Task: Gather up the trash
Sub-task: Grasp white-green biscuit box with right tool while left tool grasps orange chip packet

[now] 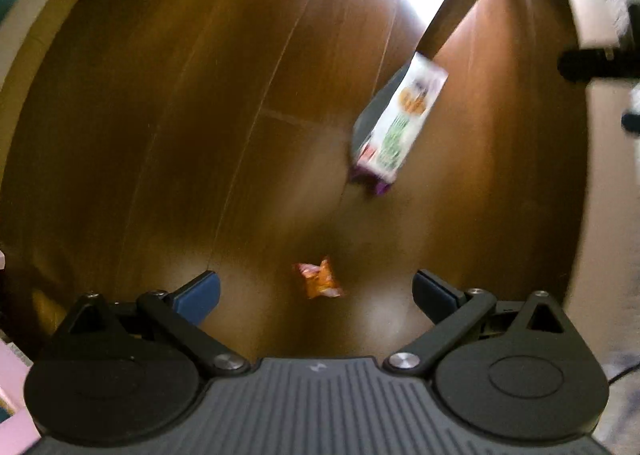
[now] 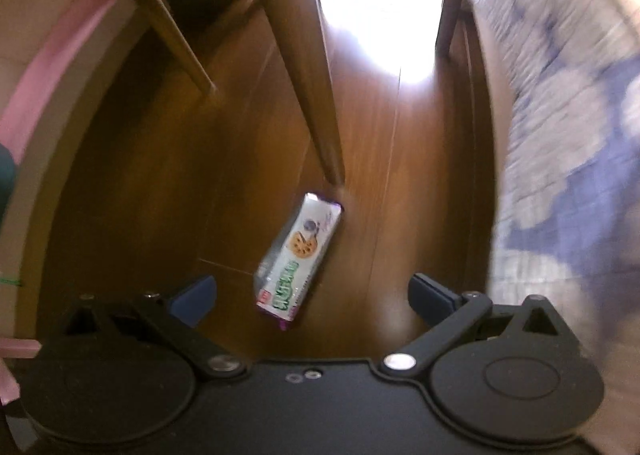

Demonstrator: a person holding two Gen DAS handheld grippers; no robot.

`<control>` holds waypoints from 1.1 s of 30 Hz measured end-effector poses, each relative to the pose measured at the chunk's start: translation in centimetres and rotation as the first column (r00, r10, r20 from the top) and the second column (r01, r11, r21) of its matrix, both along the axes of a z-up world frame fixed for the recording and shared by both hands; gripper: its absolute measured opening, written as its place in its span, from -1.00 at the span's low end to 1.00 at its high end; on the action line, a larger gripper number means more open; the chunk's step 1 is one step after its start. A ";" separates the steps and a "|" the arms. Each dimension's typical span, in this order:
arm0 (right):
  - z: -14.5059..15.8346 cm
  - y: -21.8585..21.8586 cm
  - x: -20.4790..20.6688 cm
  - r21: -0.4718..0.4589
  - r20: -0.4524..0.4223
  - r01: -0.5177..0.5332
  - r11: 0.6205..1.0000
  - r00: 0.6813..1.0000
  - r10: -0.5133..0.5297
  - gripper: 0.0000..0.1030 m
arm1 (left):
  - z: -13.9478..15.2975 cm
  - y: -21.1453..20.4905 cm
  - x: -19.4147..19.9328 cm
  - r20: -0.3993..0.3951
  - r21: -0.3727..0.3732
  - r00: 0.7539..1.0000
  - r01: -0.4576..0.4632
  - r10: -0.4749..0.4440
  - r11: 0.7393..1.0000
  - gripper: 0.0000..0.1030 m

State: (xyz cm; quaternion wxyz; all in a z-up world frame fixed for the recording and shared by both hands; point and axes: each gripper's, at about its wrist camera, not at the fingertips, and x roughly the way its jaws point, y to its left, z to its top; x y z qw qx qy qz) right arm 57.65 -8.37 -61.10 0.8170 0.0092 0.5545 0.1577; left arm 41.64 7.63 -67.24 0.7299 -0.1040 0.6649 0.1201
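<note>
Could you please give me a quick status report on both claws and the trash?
Both claws open, empty. Left claw over orange wrapper. Right claw over cookie pack. Chair leg touches pack's far end.

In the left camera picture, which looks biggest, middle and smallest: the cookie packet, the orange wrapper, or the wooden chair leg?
1. wooden chair leg
2. cookie packet
3. orange wrapper, smallest, though it lies nearest the camera.
The leg runs out of frame, so only its visible part counts.
</note>
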 end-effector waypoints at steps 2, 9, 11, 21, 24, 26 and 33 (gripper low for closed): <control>-3.0 0.8 0.9 -0.003 -0.022 0.007 1.000 1.000 -0.007 0.99 | -3.0 -0.3 -0.2 -0.027 0.008 0.999 0.024 -0.024 1.000 1.00; -11.5 3.9 3.6 0.000 -0.082 0.050 0.999 0.995 -0.050 0.98 | -11.6 -0.3 -0.9 -0.078 -0.006 0.996 0.034 -0.034 0.999 1.00; -13.2 4.7 4.4 0.004 -0.095 0.072 0.997 0.993 -0.071 0.97 | -13.5 0.2 -1.0 -0.091 -0.020 0.996 0.005 -0.006 1.000 1.00; -18.6 7.0 6.3 -0.013 -0.134 0.115 0.993 0.984 -0.116 0.89 | -19.3 1.5 -1.8 -0.106 -0.069 0.994 -0.044 0.037 0.997 0.99; -19.8 7.1 5.9 -0.034 -0.140 0.100 0.994 0.985 -0.103 0.76 | -20.0 1.3 -1.6 -0.115 -0.073 0.993 -0.032 0.024 0.997 0.98; -20.3 7.0 5.7 -0.035 -0.150 0.093 0.995 0.984 -0.097 0.65 | -20.9 1.2 -1.0 -0.113 -0.068 0.994 -0.020 0.012 0.997 0.98; -21.2 6.7 4.8 0.007 -0.165 0.086 0.996 0.983 -0.084 0.07 | -21.7 1.4 0.1 -0.145 -0.068 0.989 -0.044 0.034 0.997 0.27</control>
